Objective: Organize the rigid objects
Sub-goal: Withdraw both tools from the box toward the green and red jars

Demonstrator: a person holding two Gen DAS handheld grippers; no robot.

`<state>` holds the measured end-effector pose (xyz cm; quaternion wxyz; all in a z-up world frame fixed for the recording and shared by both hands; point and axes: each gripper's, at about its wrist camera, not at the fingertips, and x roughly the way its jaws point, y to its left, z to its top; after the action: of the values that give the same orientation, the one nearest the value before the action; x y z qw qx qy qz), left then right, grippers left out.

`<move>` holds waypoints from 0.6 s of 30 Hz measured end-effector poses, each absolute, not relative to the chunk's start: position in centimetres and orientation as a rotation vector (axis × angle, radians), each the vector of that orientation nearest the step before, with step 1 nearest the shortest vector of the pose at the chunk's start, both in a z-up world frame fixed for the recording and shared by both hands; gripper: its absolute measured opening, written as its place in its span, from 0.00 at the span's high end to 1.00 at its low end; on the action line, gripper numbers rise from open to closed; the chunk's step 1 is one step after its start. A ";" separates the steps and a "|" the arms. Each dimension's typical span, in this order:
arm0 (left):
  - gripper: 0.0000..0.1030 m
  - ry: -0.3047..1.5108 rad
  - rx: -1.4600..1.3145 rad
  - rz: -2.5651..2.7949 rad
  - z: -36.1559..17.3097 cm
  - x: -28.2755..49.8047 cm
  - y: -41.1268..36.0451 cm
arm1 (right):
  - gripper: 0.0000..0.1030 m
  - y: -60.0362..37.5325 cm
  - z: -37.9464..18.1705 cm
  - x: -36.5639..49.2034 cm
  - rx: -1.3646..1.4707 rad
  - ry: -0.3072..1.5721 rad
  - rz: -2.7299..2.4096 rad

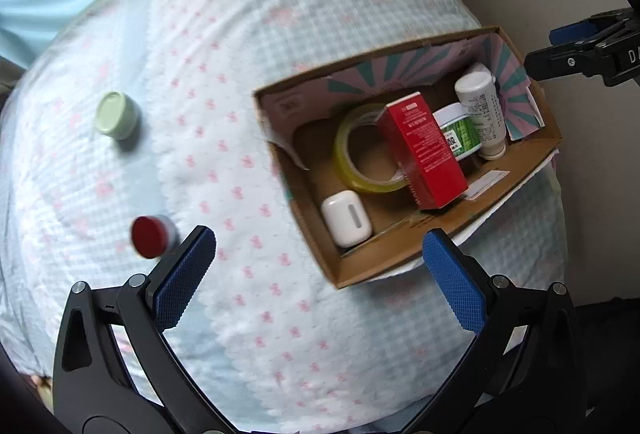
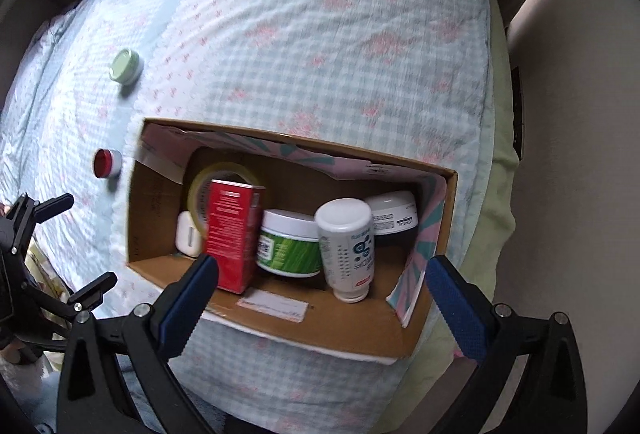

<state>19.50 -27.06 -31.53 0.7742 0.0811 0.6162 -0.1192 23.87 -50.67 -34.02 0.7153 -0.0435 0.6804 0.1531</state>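
A cardboard box (image 1: pixel 384 258) (image 2: pixel 344 330) lies on a checked quilt. It holds a red carton (image 1: pixel 424 150) (image 2: pixel 232 230), a tape roll (image 1: pixel 360 154) (image 2: pixel 208 174), a white earbud case (image 1: pixel 346 218) (image 2: pixel 188 234), a green-labelled jar (image 1: pixel 460 134) (image 2: pixel 290 246), a white bottle (image 1: pixel 482 110) (image 2: pixel 348 246) and a white jar (image 2: pixel 394 212). A red-capped jar (image 1: pixel 150 236) (image 2: pixel 106 163) and a pale green-lidded jar (image 1: pixel 116 114) (image 2: pixel 126 66) sit on the quilt left of the box. My left gripper (image 1: pixel 318 270) is open and empty above the quilt. My right gripper (image 2: pixel 320 286) is open and empty over the box's near wall.
The quilt (image 1: pixel 240 34) (image 2: pixel 320 14) covers a bed. A beige wall (image 2: pixel 580 154) runs along its right side. The right gripper's body (image 1: pixel 592 46) shows at the upper right of the left wrist view; the left gripper (image 2: pixel 48 254) shows at the left of the right wrist view.
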 end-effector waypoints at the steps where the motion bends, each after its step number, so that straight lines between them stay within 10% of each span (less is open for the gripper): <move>1: 0.00 1.323 0.182 -0.251 -30.9 19.2 -26.6 | 0.00 -50.5 -33.3 23.5 -0.089 1.493 0.333; 18: 0.00 1.081 0.119 -0.219 -20.6 14.3 -14.3 | 0.00 -41.2 -22.5 16.6 -0.190 1.235 0.197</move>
<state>14.26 -14.35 -20.60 0.8500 0.0567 0.5133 -0.1041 16.60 -41.21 -22.50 0.8067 -0.0890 0.5770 0.0919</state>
